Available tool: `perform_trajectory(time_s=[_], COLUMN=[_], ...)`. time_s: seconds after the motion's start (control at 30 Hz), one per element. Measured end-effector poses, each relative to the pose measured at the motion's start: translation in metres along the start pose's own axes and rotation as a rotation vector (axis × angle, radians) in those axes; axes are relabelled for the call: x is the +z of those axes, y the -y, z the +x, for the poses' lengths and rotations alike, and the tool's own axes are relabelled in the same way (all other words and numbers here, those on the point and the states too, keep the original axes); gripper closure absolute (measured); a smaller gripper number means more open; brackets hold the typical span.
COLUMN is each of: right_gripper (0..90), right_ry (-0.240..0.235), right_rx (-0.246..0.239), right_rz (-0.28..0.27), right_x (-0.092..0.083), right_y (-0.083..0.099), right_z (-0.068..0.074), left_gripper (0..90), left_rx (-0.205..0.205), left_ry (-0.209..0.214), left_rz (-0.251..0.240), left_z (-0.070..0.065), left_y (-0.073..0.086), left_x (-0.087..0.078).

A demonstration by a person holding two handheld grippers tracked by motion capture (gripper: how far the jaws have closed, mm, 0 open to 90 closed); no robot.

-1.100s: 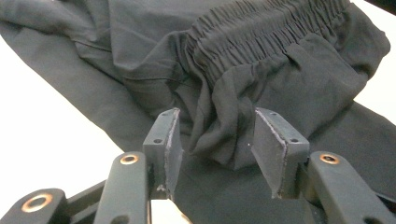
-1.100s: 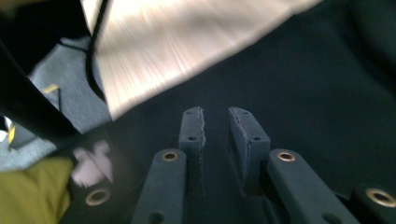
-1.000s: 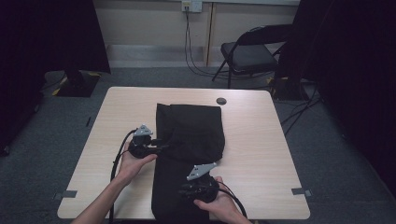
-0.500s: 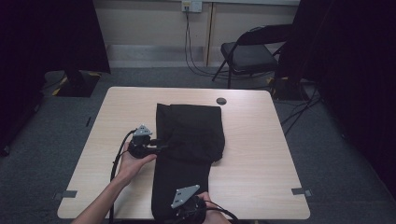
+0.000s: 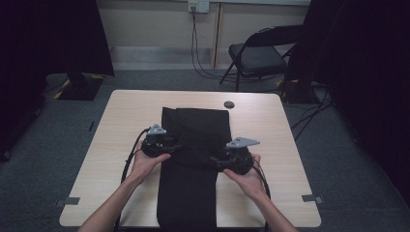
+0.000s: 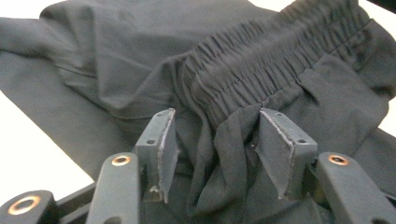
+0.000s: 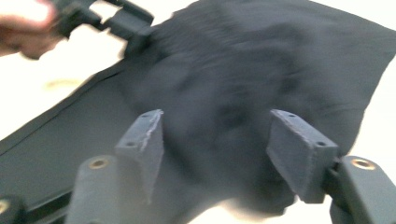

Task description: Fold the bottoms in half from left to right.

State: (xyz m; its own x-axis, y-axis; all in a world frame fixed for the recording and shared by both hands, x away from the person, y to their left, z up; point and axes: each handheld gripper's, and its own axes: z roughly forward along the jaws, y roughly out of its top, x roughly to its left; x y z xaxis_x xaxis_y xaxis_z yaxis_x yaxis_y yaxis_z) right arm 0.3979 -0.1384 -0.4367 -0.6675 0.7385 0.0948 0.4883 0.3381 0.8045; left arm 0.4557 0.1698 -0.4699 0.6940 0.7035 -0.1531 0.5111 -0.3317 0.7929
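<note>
Now the left gripper (image 5: 175,146) sits at the left edge of the black trousers (image 5: 193,164), its jaws pointing inward over the cloth. From the left gripper view its jaws stand apart, having just opened a little further, with a fold of the trousers just below the elastic waistband (image 6: 275,60) bunched loosely between the pads (image 6: 168,144); the pads do not press on it. The right gripper (image 5: 218,160) sits at the right edge of the trousers, across the cloth from the left one, jaws pointing inward too. Its jaws have just been opening and now stand wide, and in the blurred right gripper view the dark cloth (image 7: 243,93) lies under and between them without being pinched. The left hand (image 5: 145,164) and the right hand (image 5: 249,176) each wrap their gripper from behind, forearms coming in from the near side. The trousers lie lengthwise down the middle of the bench (image 5: 116,125), folded at the far end, with the near end reaching the near edge. A small dark round thing (image 5: 229,104) lies on the bench just beyond the trousers' far right corner. Farther beyond the trousers, off the bench, stands a folding chair (image 5: 258,55).
</note>
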Motion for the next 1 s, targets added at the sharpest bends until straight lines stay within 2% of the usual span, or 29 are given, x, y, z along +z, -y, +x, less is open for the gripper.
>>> perform_trajectory(time_s=[0.03,0.07,0.13,0.2,0.23,0.27,0.3,0.33,0.37,0.4,0.43,0.5,0.6,0.7,0.8,0.9,1.0], right_gripper=[32.4,31.3,31.0,32.1,36.5,46.2,51.6,57.8,64.7,68.4,70.7,74.2,75.3,76.2,76.7,76.8,76.8], right_ry=[0.001,0.017,0.055,0.059,0.055,0.037,0.012,0.025,0.043,0.038,0.034,0.022,0.029,0.022,0.001,-0.023,-0.056], right_rx=[0.025,0.029,0.018,0.049,0.062,0.070,0.063,0.042,0.023,0.022,0.028,0.049,0.041,0.032,0.012,-0.008,-0.037], right_rz=[0.012,0.035,0.075,0.098,0.101,0.104,0.108,0.116,0.113,0.097,0.085,0.052,0.000,-0.072,-0.146,-0.211,-0.238], right_x=[0.004,0.010,0.023,0.035,0.039,0.044,0.047,0.049,0.049,0.047,0.044,0.036,0.022,-0.001,-0.029,-0.055,-0.077], right_y=[-0.001,-0.002,0.001,0.005,0.006,0.008,0.009,0.009,0.008,0.006,0.003,-0.007,-0.026,-0.049,-0.070,-0.085,-0.086], right_z=[-0.009,-0.014,-0.022,-0.027,-0.029,-0.030,-0.029,-0.027,-0.024,-0.024,-0.025,-0.026,-0.026,-0.024,-0.019,-0.009,0.008], left_gripper=[46.2,44.5,39.0,39.6,43.5,54.4,60.2,65.5,73.1,76.6,78.3,79.5,80.1,80.1,80.0,79.9,79.8], left_rx=[-0.002,-0.008,-0.012,-0.005,0.001,0.010,0.028,0.034,0.008,0.002,0.016,0.034,0.023,0.077,0.111,0.106,0.117], left_ry=[0.002,0.007,0.021,0.032,0.039,0.040,0.026,0.009,0.029,0.031,0.018,0.018,0.026,0.032,0.049,0.081,0.116], left_rz=[0.008,0.019,0.053,0.069,0.073,0.066,0.073,0.065,0.031,0.013,0.002,-0.011,-0.088,-0.146,-0.214,-0.274,-0.284], left_z=[0.000,0.001,0.001,-0.001,-0.002,-0.004,-0.005,-0.006,-0.005,-0.005,-0.007,-0.010,-0.014,-0.023,-0.033,-0.046,-0.062], left_y=[0.001,0.001,0.002,0.004,0.005,0.005,0.003,0.000,-0.002,-0.005,-0.008,-0.019,-0.042,-0.069,-0.089,-0.095,-0.085], left_x=[0.004,0.008,0.015,0.020,0.022,0.023,0.023,0.021,0.018,0.015,0.012,0.005,-0.013,-0.039,-0.070,-0.096,-0.118])
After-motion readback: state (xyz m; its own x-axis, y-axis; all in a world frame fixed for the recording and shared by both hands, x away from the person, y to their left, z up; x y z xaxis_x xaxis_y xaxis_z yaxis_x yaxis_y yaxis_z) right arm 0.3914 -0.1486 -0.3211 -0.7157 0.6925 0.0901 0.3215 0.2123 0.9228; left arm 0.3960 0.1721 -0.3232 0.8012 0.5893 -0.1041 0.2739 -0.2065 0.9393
